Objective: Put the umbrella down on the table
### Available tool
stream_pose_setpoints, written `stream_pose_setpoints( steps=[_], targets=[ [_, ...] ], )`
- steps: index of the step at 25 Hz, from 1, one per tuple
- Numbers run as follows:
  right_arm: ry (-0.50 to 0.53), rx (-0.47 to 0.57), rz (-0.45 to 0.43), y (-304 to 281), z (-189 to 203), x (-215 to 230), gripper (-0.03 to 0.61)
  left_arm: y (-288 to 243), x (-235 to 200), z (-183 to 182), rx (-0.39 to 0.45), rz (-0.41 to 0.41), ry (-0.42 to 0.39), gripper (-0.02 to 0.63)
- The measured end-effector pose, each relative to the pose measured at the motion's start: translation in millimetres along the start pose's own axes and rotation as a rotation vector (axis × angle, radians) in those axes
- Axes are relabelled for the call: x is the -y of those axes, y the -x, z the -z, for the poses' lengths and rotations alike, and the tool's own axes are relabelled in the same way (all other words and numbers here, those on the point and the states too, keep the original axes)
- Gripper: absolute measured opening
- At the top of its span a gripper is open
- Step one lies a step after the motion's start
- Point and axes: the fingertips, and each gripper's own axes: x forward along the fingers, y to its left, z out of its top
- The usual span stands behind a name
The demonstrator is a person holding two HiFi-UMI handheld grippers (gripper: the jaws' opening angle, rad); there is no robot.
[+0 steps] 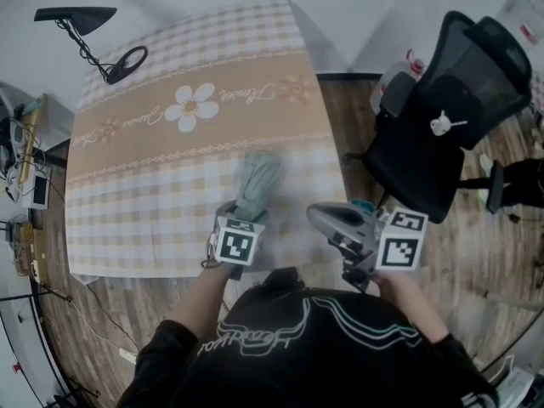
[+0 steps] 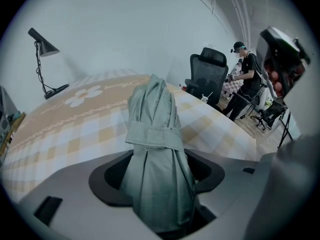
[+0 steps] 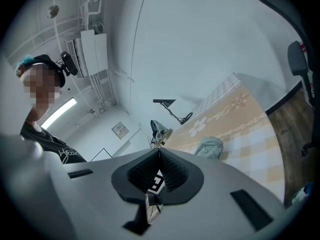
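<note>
A folded grey-green umbrella (image 1: 257, 181) with a strap round its middle slants down onto the checked tablecloth (image 1: 153, 219) near the table's front edge. My left gripper (image 1: 240, 219) holds its near end. In the left gripper view the umbrella (image 2: 155, 149) fills the space between the wide-set jaws and runs away from the camera toward the table. My right gripper (image 1: 327, 219) hovers beside the table's front right corner, apart from the umbrella, pointing about level. Its jaws (image 3: 159, 154) meet at the tips with nothing in them, and the umbrella (image 3: 209, 147) shows beyond them.
A black office chair (image 1: 442, 117) stands on the wooden floor right of the table. A black desk lamp (image 1: 85, 24) sits at the far left corner. A side shelf with small items (image 1: 25, 168) is at the left. A person (image 2: 245, 79) stands far off by more chairs.
</note>
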Motion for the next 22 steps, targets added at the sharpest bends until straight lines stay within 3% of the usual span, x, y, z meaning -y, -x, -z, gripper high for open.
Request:
stream_pose_setpoints(
  steps=[3, 9, 12, 16, 19, 22],
  targets=[
    [0.011, -0.004, 0.005, 19.2, 14.0, -17.9, 0.011, 3.5, 2.5, 1.5, 0.015, 0.017, 0.002, 0.316],
    [0.079, 0.008, 0.036, 66.8, 26.0, -56.1, 0.011, 47.8, 5.1, -7.9, 0.112, 0.003, 0.032, 0.322],
    [0.098, 0.025, 0.043, 87.2, 33.5, -72.8, 0.011, 100.7, 16.7, -17.8, 0.222, 0.0, 0.103, 0.321],
    [0.137, 0.039, 0.021, 105.1, 42.3, -101.4, 0.011, 180.3, 64.6, -29.3, 0.43, 0.159, 0.229, 0.304],
    [0.17, 0.043, -0.014, 114.9, 51.8, -126.6, 0.011, 234.9, 108.8, -28.3, 0.571, 0.311, 0.295, 0.201],
    [0.194, 0.04, -0.05, 121.5, 61.9, -149.1, 0.011, 281.0, 151.7, -23.2, 0.672, 0.439, 0.273, 0.112]
  ],
)
